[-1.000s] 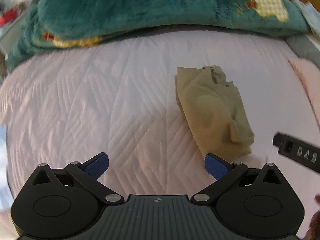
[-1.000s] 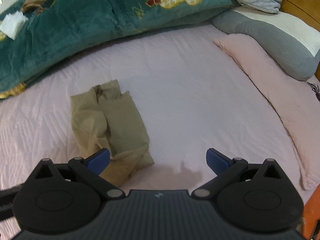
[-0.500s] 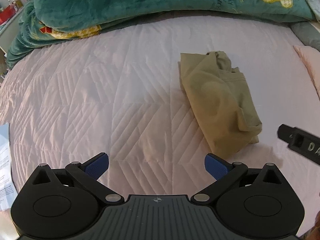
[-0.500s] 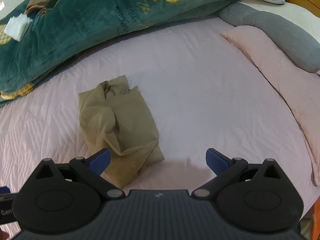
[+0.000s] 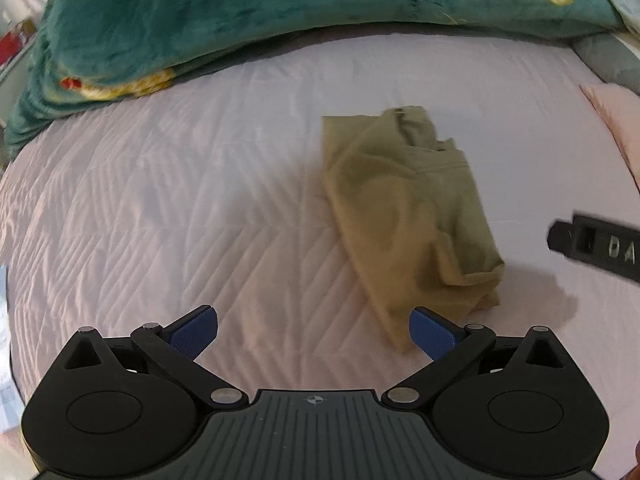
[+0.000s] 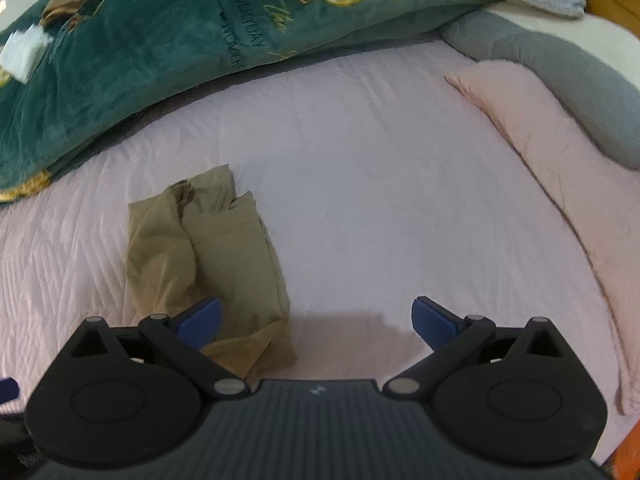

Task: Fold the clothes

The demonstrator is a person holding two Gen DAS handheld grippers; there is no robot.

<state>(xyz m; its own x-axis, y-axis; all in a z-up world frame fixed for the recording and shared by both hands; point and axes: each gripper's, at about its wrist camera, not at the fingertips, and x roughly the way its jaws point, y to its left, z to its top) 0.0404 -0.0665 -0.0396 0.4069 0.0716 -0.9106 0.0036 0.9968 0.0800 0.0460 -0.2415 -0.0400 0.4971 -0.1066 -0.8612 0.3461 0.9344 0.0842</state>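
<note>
The tan cotton garment [image 5: 408, 216] lies in a compact, roughly oblong bundle on the pale pink quilted bedspread [image 5: 168, 216], layers doubled over one another, so the folding looks largely done; the top layers are rumpled and the near end bulges unevenly, so a last tidy or squaring-up may be all that is left, though nothing here confirms it. In the left wrist view the bundle sits right of centre, its near corner just beside the right blue pad; in the right wrist view [image 6: 200, 256] it sits to the left, its near end partly hidden behind the left blue pad. The left gripper [image 5: 313, 330] hovers low over the bedspread with its fingers spread wide, nothing between them. The right gripper [image 6: 316, 316] is likewise spread wide and empty, held just right of the bundle over bare bedspread. Neither tool touches the cloth as far as can be told. A dark green plush blanket [image 6: 168, 28] is heaped along the far side, and a long pink pillow [image 6: 560, 160] lies at the right.
</note>
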